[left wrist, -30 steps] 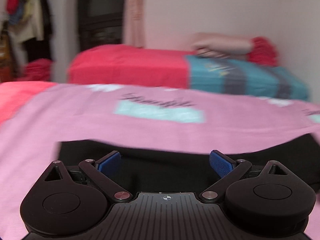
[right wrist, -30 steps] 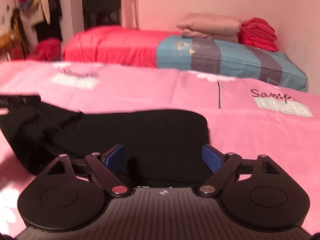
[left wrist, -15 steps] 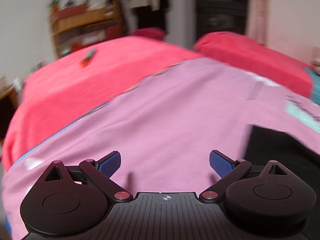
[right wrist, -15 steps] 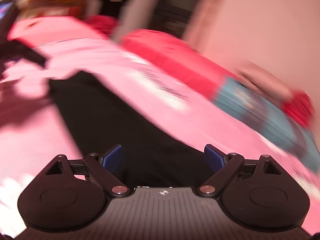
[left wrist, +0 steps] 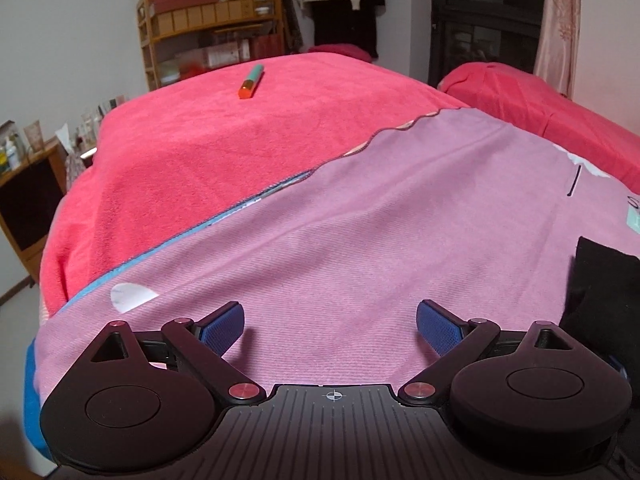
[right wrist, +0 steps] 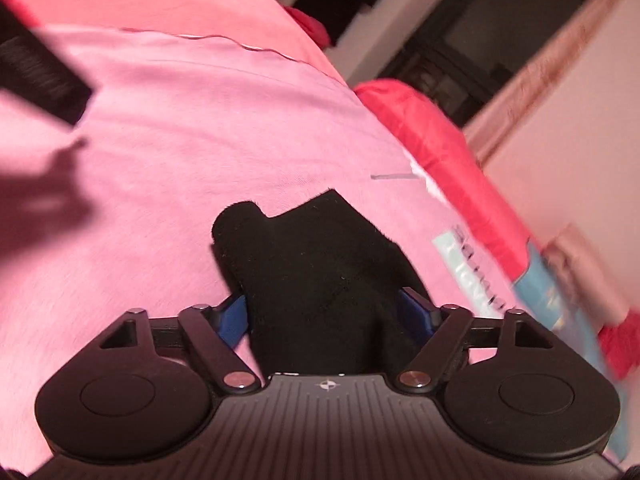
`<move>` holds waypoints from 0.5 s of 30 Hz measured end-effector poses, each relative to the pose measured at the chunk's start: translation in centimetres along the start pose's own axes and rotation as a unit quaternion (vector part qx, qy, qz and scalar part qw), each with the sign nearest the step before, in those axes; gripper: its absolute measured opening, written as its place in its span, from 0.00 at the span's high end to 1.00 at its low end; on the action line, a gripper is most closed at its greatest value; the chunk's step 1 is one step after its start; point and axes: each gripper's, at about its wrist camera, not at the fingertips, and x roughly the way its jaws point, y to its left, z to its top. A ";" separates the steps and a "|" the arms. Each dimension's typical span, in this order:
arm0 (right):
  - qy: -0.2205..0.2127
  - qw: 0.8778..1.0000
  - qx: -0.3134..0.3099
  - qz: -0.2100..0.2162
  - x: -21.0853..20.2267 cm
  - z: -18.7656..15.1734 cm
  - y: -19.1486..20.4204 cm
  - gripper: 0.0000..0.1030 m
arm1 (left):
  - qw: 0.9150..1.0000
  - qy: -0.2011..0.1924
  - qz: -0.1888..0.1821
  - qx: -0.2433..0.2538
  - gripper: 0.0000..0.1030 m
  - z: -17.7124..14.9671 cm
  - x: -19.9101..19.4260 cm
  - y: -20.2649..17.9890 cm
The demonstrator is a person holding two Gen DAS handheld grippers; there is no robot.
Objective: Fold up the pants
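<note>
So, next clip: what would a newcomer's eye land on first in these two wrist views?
The black pants, bunched between the blue pads of the right gripper, whose jaws have just been closing around them, stand out against the pink sheet. In the left wrist view the left gripper hangs open over bare sheet, and an orange and teal tube lies far off on the red blanket.

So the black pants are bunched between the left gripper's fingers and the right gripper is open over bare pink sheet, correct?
Swapped. The right wrist view shows the black pants bunched between the right gripper fingers, whose jaws have just been closing; the left gripper is open over bare pink sheet.
</note>
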 end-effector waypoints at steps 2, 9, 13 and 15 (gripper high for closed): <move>0.008 0.999 0.030 0.035 0.4 -0.2 -1.1 0.51 | 1.000 0.000 -0.004 0.004 0.00 -0.1 0.1 -0.3; -0.002 0.994 0.083 0.071 -0.8 -0.1 -2.2 0.79 | 1.000 -0.005 -0.011 0.015 0.00 -0.3 -0.9 -0.9; -0.005 0.983 0.153 0.102 -1.8 -0.1 -5.4 0.80 | 1.000 -0.010 -0.019 0.017 0.00 -0.3 -2.0 -1.5; -0.008 0.975 0.191 0.116 -2.2 -0.1 -7.7 0.80 | 0.999 -0.013 -0.037 0.018 0.00 -0.5 -2.8 -2.1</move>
